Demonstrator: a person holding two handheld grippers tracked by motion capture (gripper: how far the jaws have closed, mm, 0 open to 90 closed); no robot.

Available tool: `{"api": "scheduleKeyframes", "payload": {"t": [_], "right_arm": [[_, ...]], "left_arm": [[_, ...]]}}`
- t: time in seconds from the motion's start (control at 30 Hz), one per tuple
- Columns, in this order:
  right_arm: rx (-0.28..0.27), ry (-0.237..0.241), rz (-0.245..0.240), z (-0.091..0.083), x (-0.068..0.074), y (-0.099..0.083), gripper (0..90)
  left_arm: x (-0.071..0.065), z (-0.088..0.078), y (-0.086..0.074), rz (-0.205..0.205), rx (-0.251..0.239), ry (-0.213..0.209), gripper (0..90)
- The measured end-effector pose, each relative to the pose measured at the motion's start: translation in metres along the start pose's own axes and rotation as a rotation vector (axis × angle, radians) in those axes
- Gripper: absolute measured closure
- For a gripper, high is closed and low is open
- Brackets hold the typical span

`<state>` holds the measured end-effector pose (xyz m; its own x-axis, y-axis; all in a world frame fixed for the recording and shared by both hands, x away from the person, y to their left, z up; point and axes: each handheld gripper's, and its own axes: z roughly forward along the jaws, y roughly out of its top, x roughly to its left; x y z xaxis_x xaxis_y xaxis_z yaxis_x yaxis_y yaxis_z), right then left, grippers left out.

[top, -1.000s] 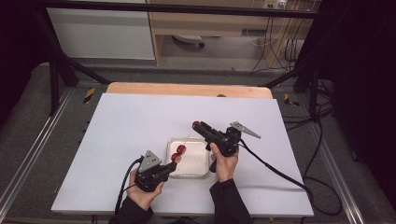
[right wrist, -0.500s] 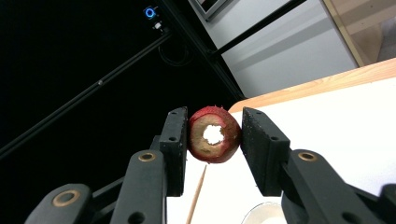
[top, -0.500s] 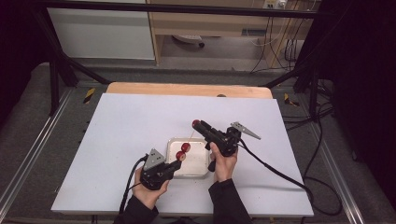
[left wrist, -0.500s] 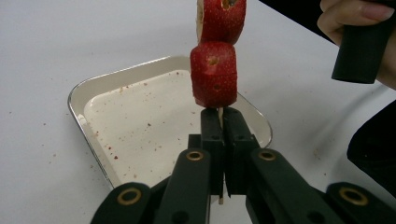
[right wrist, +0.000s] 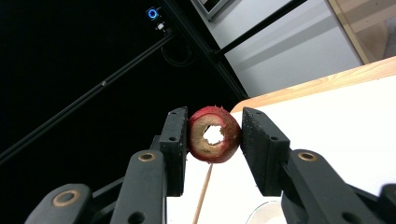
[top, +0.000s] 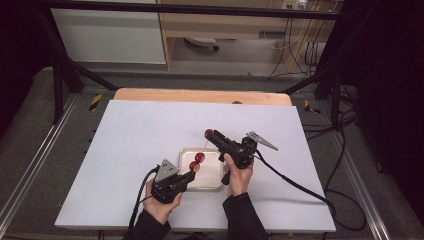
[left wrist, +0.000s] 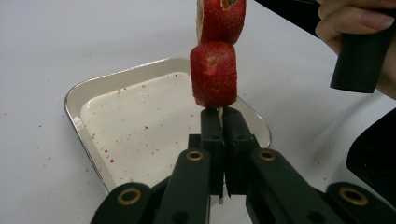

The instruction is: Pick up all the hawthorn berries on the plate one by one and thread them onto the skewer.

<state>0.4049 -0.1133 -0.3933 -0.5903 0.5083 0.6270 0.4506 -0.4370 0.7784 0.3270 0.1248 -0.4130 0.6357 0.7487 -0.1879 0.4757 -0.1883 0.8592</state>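
Holding a thin wooden skewer [left wrist: 219,114] upright over the metal tray [top: 210,181], the left hand-held gripper [top: 191,175] had its jaws clamped tight on the stick, just beneath two red fruit pieces [left wrist: 214,74] already threaded on it. The right hand-held gripper [right wrist: 214,140] stood a little higher and beyond the tray, its jaws set partway apart and closed on a cored red fruit ring [right wrist: 214,134], with the skewer's bare tip showing just below the ring in the right gripper view. The tray sat near the front edge of the white bench [top: 130,130], flecked with red crumbs.

From where I stood, the likeliest trouble was the ring's hole missing the point: the stick was slender and held low down, so a sideways nudge could bend it or tip it in the jaws. The ring looked soft, and a harder squeeze might have split it. Pushed down crookedly, it could also have torn open and dropped beside the tray.
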Motion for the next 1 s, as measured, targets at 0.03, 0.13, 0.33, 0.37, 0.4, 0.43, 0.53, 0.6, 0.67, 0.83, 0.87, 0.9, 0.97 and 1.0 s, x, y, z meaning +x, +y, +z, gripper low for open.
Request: {"api": "scheduleKeyframes", "payload": {"t": [0.03,0.13,0.33,0.37,0.4,0.43,0.53,0.6,0.67,0.83,0.87,0.9,0.97,1.0], "right_arm": [[0.0,0.0,0.0,0.0,0.0,0.0,62.6],[-0.002,0.002,0.0,0.0,0.001,-0.002,62.6],[-0.009,0.005,0.011,0.001,0.001,-0.006,62.6],[-0.004,0.007,0.011,0.001,0.001,-0.007,62.6],[0.0,0.012,0.015,0.001,0.001,-0.008,62.6],[0.007,0.01,0.015,0.001,0.001,-0.01,62.6],[0.017,0.014,0.018,0.002,0.0,-0.014,62.7],[0.028,0.016,0.027,0.002,0.001,-0.016,62.7],[0.035,0.014,0.014,0.002,0.001,-0.018,62.7],[0.048,0.009,0.008,0.002,0.001,-0.022,62.7],[0.052,0.007,0.01,0.002,0.001,-0.022,62.7],[0.057,0.006,0.01,0.002,0.001,-0.023,62.6],[0.067,0.005,0.004,0.002,0.001,-0.022,62.4],[0.072,0.005,0.001,0.002,0.001,-0.022,62.1]], "left_arm": [[0.0,0.0,0.0,-0.006,-0.002,-0.001,88.0],[0.0,0.001,0.001,-0.023,-0.01,-0.004,88.0],[-0.003,0.004,0.002,-0.049,-0.034,0.009,88.0],[-0.003,0.005,0.002,-0.051,-0.042,0.01,88.1],[-0.004,0.005,0.003,-0.052,-0.049,0.011,88.0],[-0.004,0.005,0.004,-0.053,-0.049,0.012,88.0],[-0.004,0.007,0.005,-0.06,-0.053,0.014,88.0],[-0.004,0.008,0.006,-0.06,-0.051,0.016,88.0],[-0.003,0.009,0.006,-0.059,-0.051,0.02,88.0],[0.0,0.01,0.006,-0.055,-0.041,0.021,88.1],[0.0,0.01,0.005,-0.055,-0.04,0.02,88.0],[0.001,0.01,0.005,-0.054,-0.038,0.019,88.1],[0.001,0.01,0.004,-0.052,-0.036,0.016,88.1],[0.002,0.01,0.004,-0.052,-0.036,0.014,88.1]]}}
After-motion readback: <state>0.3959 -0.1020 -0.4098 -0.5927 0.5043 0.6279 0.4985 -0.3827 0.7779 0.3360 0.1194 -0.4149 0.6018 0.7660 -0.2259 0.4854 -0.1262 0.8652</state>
